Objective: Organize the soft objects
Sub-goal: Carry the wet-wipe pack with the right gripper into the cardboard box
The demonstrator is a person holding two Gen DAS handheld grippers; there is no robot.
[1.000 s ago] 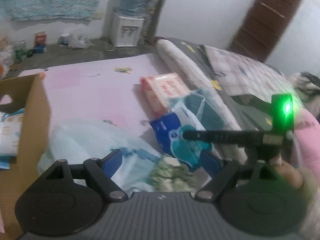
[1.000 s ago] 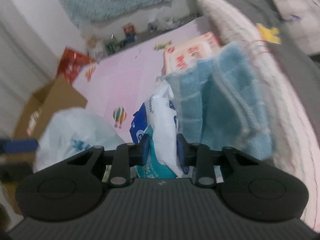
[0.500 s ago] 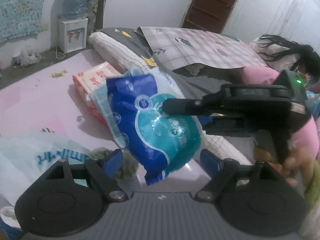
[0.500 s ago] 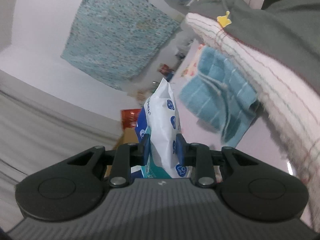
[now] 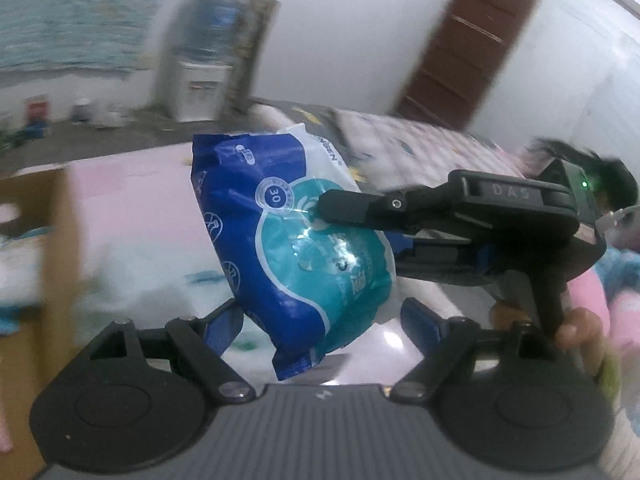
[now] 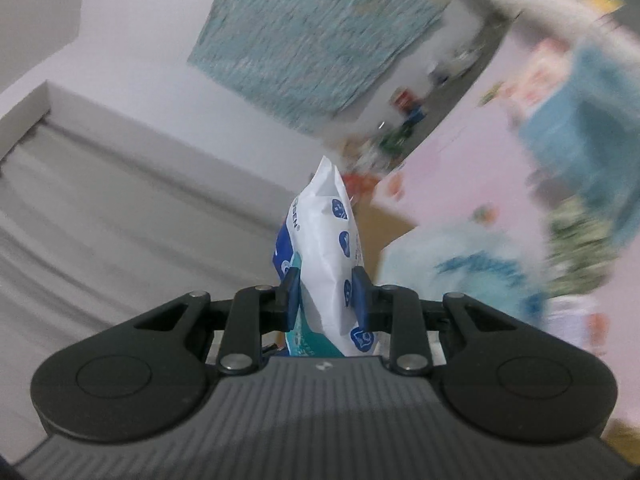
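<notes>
A blue, teal and white wipes pack (image 5: 296, 248) hangs in the air, pinched by my right gripper (image 6: 326, 298), which is shut on the wipes pack (image 6: 328, 264). In the left wrist view that right gripper (image 5: 324, 216) reaches in from the right, held by a hand (image 5: 576, 328). My left gripper (image 5: 322, 320) stands open just below the pack, its blue pads on either side and apart from it. A blue towel (image 6: 580, 136) and a pink-and-white pack (image 6: 540, 76) lie on the pink mat (image 6: 464, 152), blurred.
A cardboard box (image 5: 48, 248) stands at the left with packs inside. A white plastic bag (image 5: 152, 264) lies on the pink mat beside it. A bed (image 5: 420, 148) with quilts runs along the right. A water dispenser (image 5: 200, 80) stands by the far wall.
The right gripper has lifted the wipes pack off the mat and carried it up and leftward toward the box. The left gripper has swung back leftward, staying open beneath the pack.
</notes>
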